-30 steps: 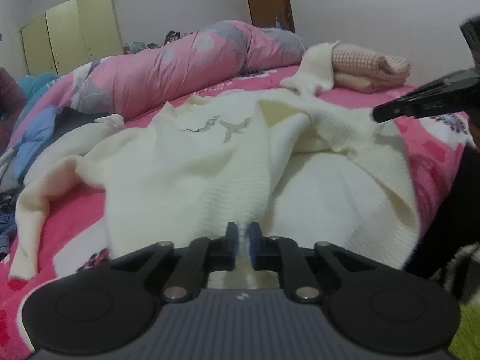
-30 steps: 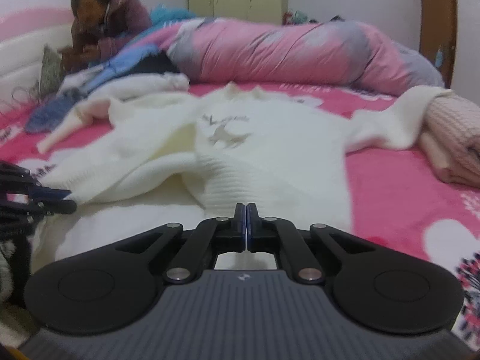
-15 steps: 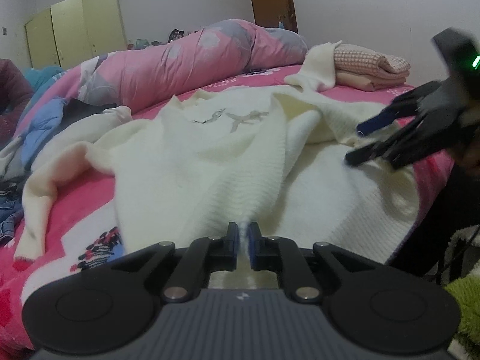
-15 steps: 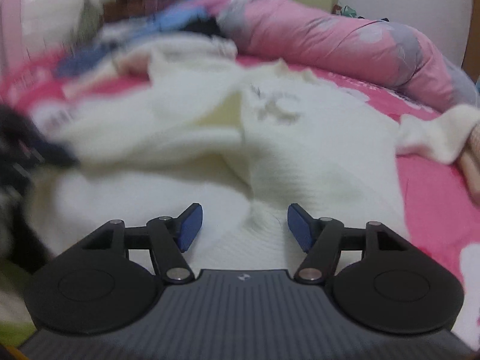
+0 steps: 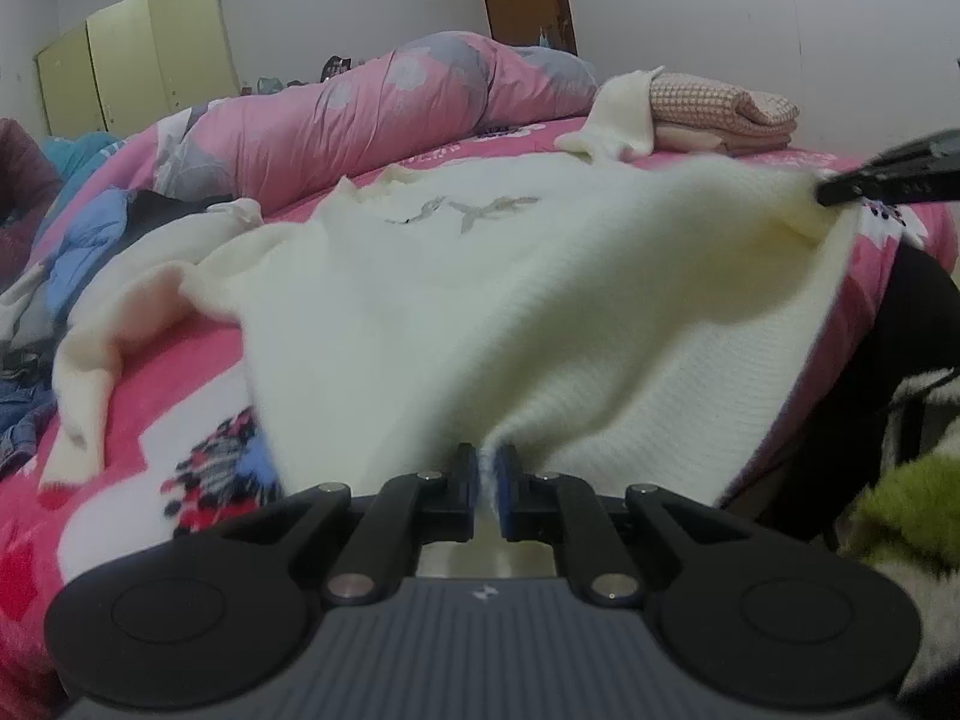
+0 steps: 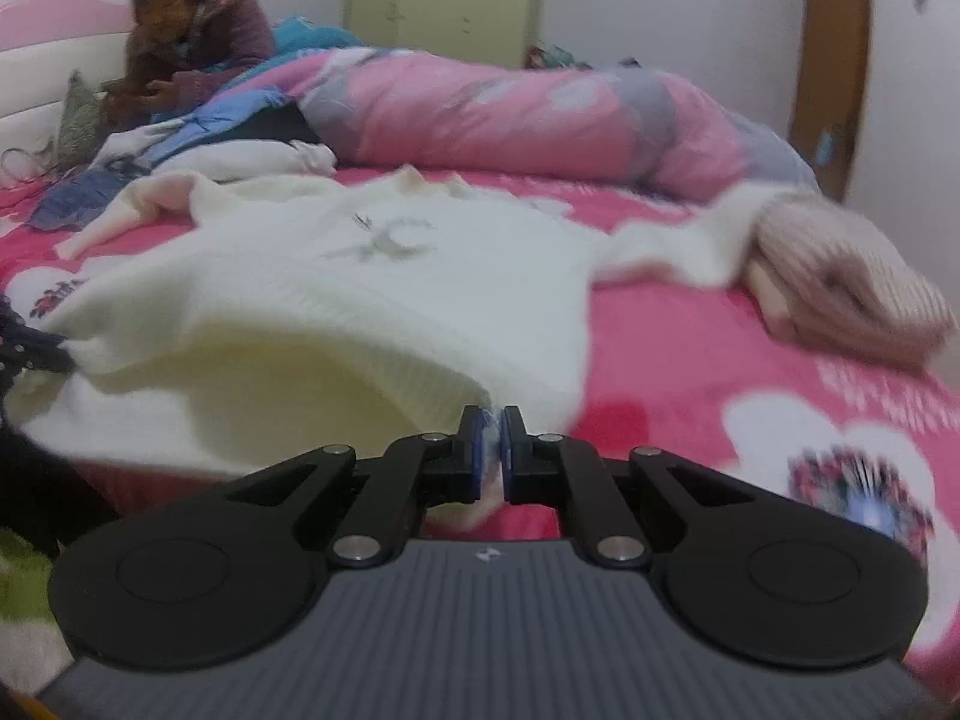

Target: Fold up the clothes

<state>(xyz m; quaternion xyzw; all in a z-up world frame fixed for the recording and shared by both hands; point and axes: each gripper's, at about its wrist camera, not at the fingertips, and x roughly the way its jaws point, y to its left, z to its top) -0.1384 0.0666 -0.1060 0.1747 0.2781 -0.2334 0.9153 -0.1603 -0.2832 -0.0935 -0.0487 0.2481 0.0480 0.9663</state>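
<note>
Pink bed [image 6: 690, 372] lies bare rightward; both claws, left [image 5: 489, 483] and right [image 6: 490, 450], clench the sweater [image 5: 480, 276] hem.

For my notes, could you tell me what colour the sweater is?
Cream white sweater, clearest in the left wrist view.

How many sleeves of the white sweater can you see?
2. One sleeve lies on the pink bedsheet on the left; the other sleeve reaches up against the folded pink clothes at the back right.
</note>
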